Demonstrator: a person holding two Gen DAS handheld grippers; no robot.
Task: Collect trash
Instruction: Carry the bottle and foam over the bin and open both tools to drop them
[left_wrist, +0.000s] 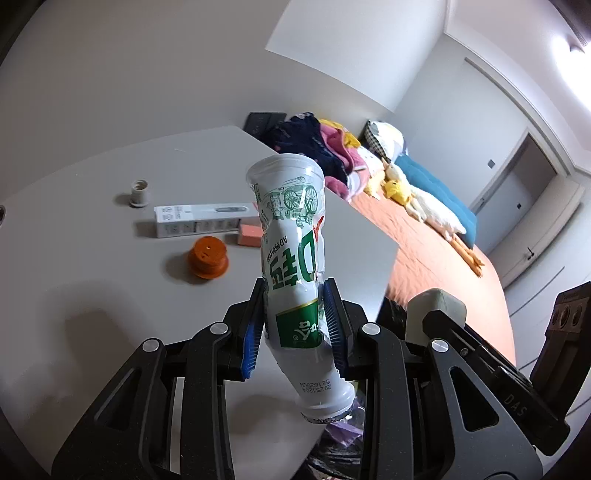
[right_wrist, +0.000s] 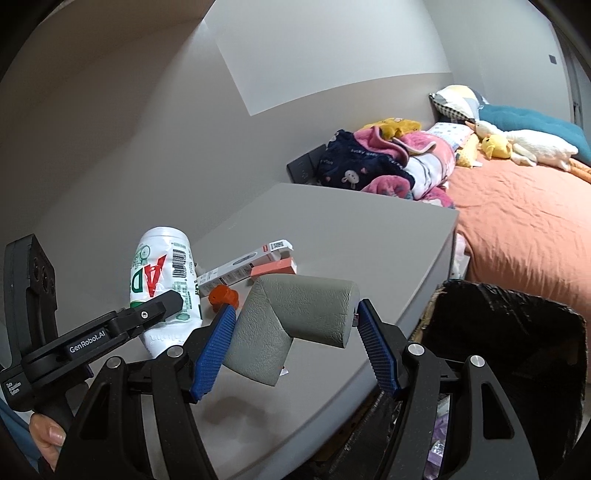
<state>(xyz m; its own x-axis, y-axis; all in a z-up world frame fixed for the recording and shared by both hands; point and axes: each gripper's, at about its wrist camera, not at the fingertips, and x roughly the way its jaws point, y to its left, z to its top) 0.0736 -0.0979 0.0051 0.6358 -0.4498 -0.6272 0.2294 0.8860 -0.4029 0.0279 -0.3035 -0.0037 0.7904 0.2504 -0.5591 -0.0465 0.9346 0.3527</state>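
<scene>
Home bedroom: bed with orange sheet (right_wrist: 524, 221), heaped pink and navy blankets (right_wrist: 384, 162), yellow and white plush ducks (right_wrist: 517, 146), teal cushion (left_wrist: 432, 184) beside grey table (right_wrist: 332, 229).

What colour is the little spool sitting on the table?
Orange; the spool shows best in the left wrist view, standing on the grey table.

The right gripper (right_wrist: 295, 332) clamps a grey L-shaped foam piece (right_wrist: 291, 321) between its blue pads (right_wrist: 216, 347); to the left, the left gripper (right_wrist: 162, 306) holds a crushed white bottle (right_wrist: 162, 273) above the grey table (right_wrist: 351, 240); a black-lined bin (right_wrist: 509, 332) stands near right.
</scene>
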